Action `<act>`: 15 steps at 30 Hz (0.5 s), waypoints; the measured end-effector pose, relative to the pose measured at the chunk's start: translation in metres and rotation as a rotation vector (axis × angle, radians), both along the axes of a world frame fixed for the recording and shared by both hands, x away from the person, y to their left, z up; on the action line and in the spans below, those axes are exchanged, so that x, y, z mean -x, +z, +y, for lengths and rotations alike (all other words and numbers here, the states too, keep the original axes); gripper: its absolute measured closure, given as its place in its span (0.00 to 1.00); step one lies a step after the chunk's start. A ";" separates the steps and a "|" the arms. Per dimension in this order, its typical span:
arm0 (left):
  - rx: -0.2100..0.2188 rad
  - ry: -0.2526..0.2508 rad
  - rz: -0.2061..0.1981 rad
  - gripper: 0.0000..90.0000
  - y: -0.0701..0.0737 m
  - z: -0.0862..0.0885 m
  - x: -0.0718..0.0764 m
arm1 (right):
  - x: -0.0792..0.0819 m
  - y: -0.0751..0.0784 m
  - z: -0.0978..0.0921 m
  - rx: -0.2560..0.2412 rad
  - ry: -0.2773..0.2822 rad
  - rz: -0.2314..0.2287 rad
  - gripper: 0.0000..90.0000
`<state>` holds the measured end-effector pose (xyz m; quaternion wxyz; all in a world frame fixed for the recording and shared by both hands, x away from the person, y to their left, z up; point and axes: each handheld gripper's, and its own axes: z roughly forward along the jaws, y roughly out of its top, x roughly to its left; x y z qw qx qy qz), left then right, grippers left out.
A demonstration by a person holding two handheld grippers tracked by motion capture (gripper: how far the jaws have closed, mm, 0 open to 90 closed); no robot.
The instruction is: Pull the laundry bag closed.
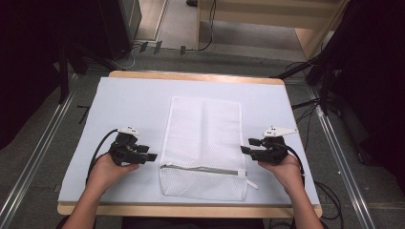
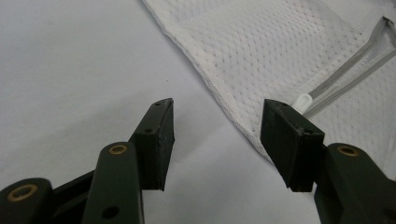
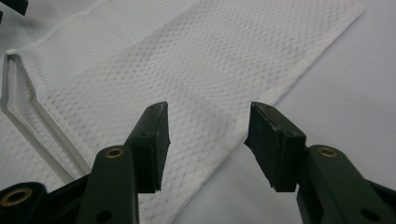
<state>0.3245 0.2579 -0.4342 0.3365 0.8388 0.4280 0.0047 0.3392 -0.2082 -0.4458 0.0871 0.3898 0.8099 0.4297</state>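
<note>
1. Looking along my left gripper [image 2: 215, 140], I see both jaws spread wide with nothing between them; the bag [image 2: 299, 56] edge runs slantwise just ahead, passing under the right-hand jaw tip, and the white zip pull [image 2: 303, 99] sits just past it.
2. My right gripper [image 3: 208, 140] stands open about as wide, also empty, hanging over the bag [image 3: 187, 84] side hem; the zip [image 3: 42, 126] shows off to the left in the right gripper view.
3. From the high view, the bag [image 1: 203, 143] lies flat between the two grippers, long axis running away from me, zip [image 1: 200, 169] crossing it near the end closest to me.
4. The left gripper [image 1: 149, 156] points inward at the bag's left edge, the right gripper [image 1: 244, 150] at its right edge. Both sit level with the part just above the zip, about equally near, neither touching the mesh as far as I can tell.
5. My judgement: the next move turns on each hand closing sideways onto its own hem, so the inward approach matters most.
6. The bag rests on a pale sheet [image 1: 129, 105] over a wooden table [image 1: 191, 210]; it takes up the middle of the sheet.
7. Around it: grey floor, rails [image 1: 33, 162] and cables [image 1: 305, 114], dark stands at the sides.
</note>
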 end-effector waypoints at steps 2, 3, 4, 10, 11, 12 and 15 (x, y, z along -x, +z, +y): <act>0.008 -0.004 0.005 0.53 0.000 0.000 -0.001 | 0.000 -0.001 0.001 0.003 0.011 0.000 0.55; 0.006 -0.007 0.001 0.53 0.000 -0.001 -0.001 | 0.001 -0.001 0.002 0.007 0.010 0.000 0.56; 0.004 -0.013 -0.004 0.53 0.000 -0.001 -0.001 | 0.001 -0.001 0.002 0.004 0.015 0.004 0.56; 0.023 0.009 0.017 0.51 0.001 0.002 -0.003 | -0.003 -0.001 0.003 0.004 0.042 0.066 0.57; 0.025 0.010 0.020 0.50 0.001 0.002 -0.003 | -0.003 -0.001 0.004 0.014 0.044 0.058 0.57; 0.028 0.010 0.026 0.50 0.001 0.003 -0.004 | -0.002 -0.001 0.005 0.019 0.046 0.051 0.57; 0.035 0.013 0.032 0.46 0.001 0.003 -0.005 | 0.000 0.001 0.007 0.015 0.043 0.040 0.57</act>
